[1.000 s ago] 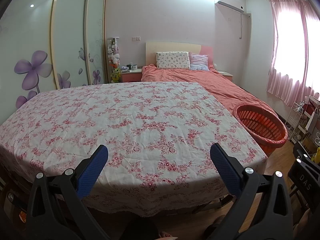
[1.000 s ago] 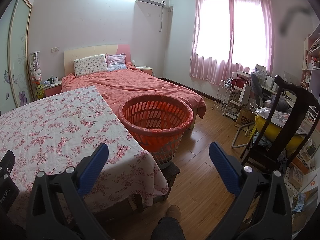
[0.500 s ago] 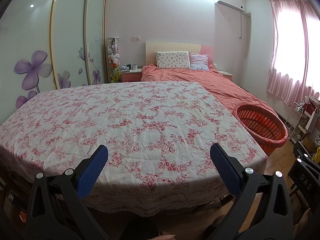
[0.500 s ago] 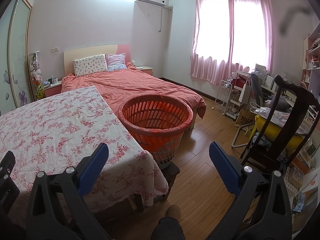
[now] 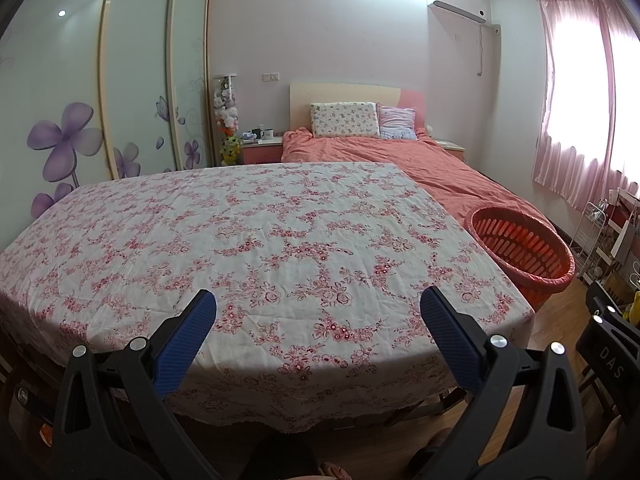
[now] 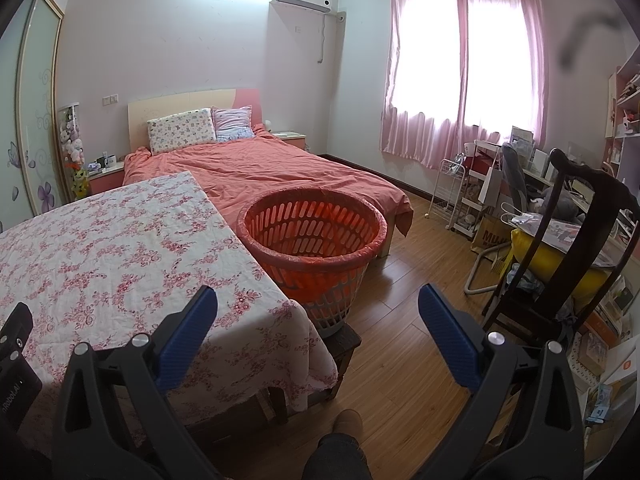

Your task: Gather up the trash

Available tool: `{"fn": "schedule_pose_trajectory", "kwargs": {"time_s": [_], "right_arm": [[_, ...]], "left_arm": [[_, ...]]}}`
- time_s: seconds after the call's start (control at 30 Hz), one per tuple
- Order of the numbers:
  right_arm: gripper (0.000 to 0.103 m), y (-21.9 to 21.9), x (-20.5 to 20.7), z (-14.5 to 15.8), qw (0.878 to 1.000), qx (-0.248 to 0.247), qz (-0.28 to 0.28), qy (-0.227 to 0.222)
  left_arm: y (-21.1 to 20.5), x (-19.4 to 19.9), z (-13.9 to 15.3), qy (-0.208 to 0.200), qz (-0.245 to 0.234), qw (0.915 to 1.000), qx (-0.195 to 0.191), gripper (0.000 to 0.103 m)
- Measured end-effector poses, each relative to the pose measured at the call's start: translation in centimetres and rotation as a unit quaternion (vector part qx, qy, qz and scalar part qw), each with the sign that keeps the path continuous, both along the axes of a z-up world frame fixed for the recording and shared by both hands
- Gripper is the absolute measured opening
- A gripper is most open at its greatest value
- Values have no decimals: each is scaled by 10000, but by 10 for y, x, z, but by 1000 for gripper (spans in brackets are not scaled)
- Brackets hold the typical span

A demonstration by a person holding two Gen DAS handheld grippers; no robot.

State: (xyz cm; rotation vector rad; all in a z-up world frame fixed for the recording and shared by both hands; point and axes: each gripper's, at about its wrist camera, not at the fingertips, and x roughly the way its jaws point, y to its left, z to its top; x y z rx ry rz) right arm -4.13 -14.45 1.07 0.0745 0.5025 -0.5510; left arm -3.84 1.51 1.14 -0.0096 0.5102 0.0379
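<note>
An orange slatted basket point(image 6: 314, 236) lined with a pink bag stands on a low stool beside the table's right edge; it also shows in the left wrist view point(image 5: 520, 254). No trash shows on the floral tablecloth point(image 5: 248, 240). My left gripper point(image 5: 318, 312) is open and empty over the table's near edge. My right gripper point(image 6: 318, 312) is open and empty, held over the table's near right corner point(image 6: 288, 320) and the wood floor, short of the basket.
A bed with a coral cover point(image 6: 280, 176) lies behind the table and basket. A dark wooden chair point(image 6: 560, 248) with a yellow cushion and a cluttered desk stand at the right. A wardrobe with flower-print doors point(image 5: 100, 92) lines the left wall.
</note>
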Motion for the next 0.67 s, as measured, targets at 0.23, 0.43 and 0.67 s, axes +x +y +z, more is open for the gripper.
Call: {"fn": "schedule_pose_trajectory", "kwargs": {"time_s": [0.23, 0.43, 0.67], "right_arm": [[98, 0, 0, 1, 10000, 6, 3, 1], [98, 0, 0, 1, 10000, 4, 4, 3], [98, -1, 0, 1, 10000, 7, 3, 3]], "left_arm": [[0, 0, 0, 4, 0, 10000, 0, 101], [-1, 0, -1, 6, 6, 10000, 22, 101], [-1, -1, -3, 34, -15, 10000, 19, 101]]}}
